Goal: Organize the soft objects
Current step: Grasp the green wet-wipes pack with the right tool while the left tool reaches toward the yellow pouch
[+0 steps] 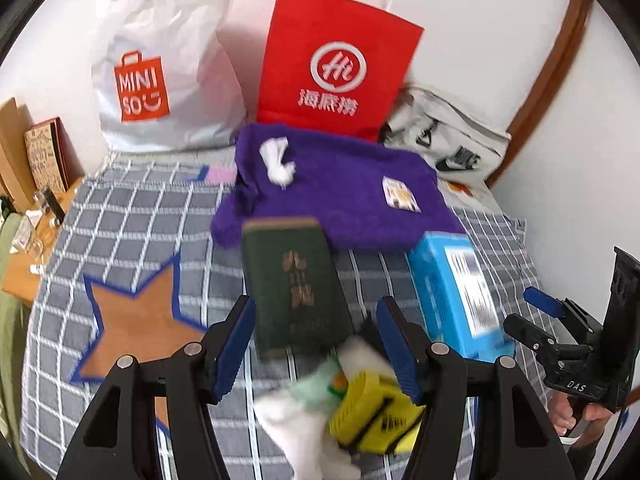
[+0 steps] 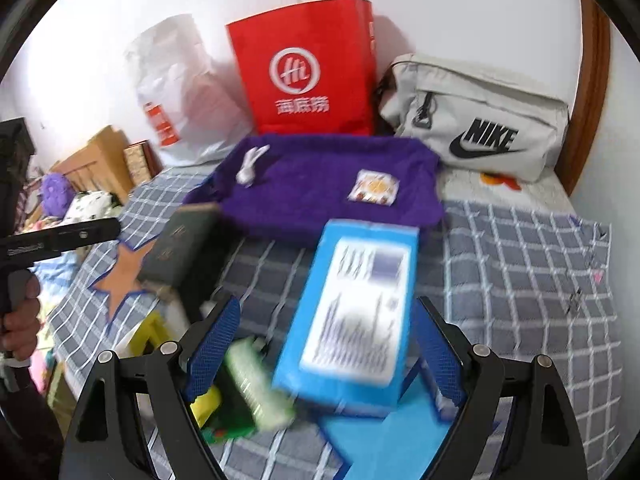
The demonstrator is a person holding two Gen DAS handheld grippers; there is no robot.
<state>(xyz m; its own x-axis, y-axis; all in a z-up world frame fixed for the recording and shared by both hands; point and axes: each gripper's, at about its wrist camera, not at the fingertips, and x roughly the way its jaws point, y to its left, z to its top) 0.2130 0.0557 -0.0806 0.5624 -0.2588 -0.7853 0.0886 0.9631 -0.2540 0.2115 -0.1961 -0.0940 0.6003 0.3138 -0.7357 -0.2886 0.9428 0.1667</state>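
Because the task is about soft things, the purple towel point(image 1: 340, 196) matters most: it lies spread flat on the checked bedspread point(image 1: 132, 216), toward the far side of the bed, with a small white scrap point(image 1: 278, 162) and a little printed packet point(image 1: 400, 196) resting on top of it. Its far edge sits just in front of the red paper bag point(image 1: 332, 64), which stands against the wall between a white shopping bag point(image 1: 160, 80) and a grey pouch point(image 2: 480, 120); my guess is that these open bags are lined up there to receive whatever gets sorted.

Nearer the cameras lie harder items: a dark green book point(image 1: 296, 284) whose far end touches or overlaps the towel's near edge, and a blue box point(image 2: 352, 320) just beside it. A jumble of small things (a yellow block point(image 1: 372, 412), something white and something green, all too blurred to name) sits at the near edge.

The left gripper point(image 1: 316, 344) hangs over the book and the jumble with its fingers apart and nothing pressed between them. The right gripper point(image 2: 328, 352) has its fingers spread wide, the blue box showing between them, but the pads do not appear to press on it. Both point downward toward the bed, probably approaching rather than gripping, since the blur makes contact hard to judge.
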